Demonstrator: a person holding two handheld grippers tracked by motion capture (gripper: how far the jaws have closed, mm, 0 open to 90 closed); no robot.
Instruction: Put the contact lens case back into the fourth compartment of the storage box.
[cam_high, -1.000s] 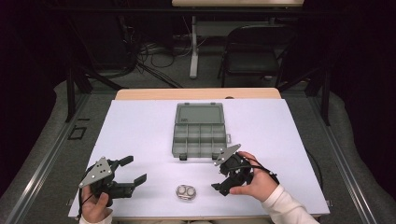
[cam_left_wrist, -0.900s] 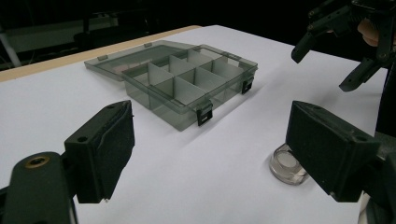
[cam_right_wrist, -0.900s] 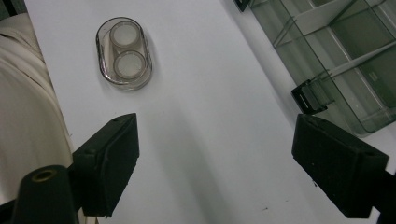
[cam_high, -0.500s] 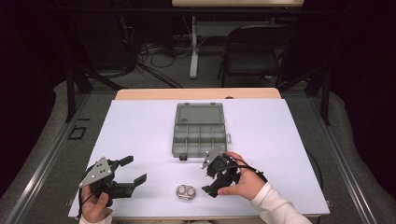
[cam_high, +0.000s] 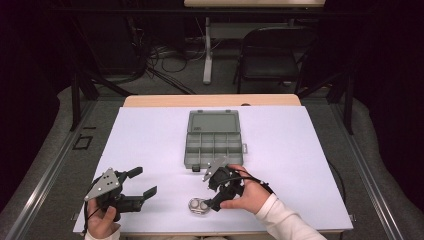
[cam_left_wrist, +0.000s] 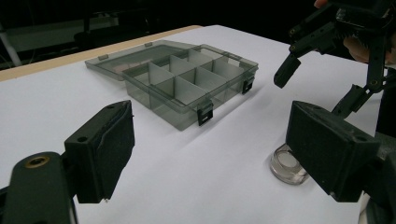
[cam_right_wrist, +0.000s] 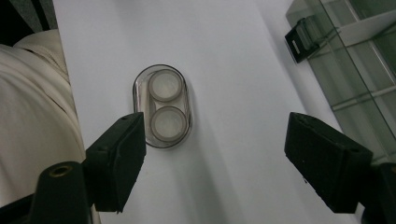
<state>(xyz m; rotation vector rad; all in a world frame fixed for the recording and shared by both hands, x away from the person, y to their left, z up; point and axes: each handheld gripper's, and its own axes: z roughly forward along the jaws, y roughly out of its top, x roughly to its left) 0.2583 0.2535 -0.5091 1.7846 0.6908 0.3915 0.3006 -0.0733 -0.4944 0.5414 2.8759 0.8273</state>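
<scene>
Two grippers are at work on one white table (cam_high: 300, 150), one in each hand. The right gripper (cam_high: 216, 192) hangs just over one small clear case (cam_high: 199, 206) near the front edge of the table. That case has two round cups side by side, each with a pale round lid. In the right gripper view the case (cam_right_wrist: 162, 106) lies between the two black jaws, closer to the left one. The jaws stand apart and do not touch it. They have just been closing a bit, with the case below and between them, not pinched.

The left gripper (cam_high: 141, 183) sits off to the left, well apart from the case. Its two jaws are wide apart and hold nothing.

One grey see-through box (cam_high: 214, 140) lies in the middle of the table, behind the case. Its lid is flipped open and lies flat at the back. I count eight little rooms inside, in two rows of four. It has two dark clips on its front.

One black chair (cam_high: 272, 55) stands on the floor past the table.
</scene>
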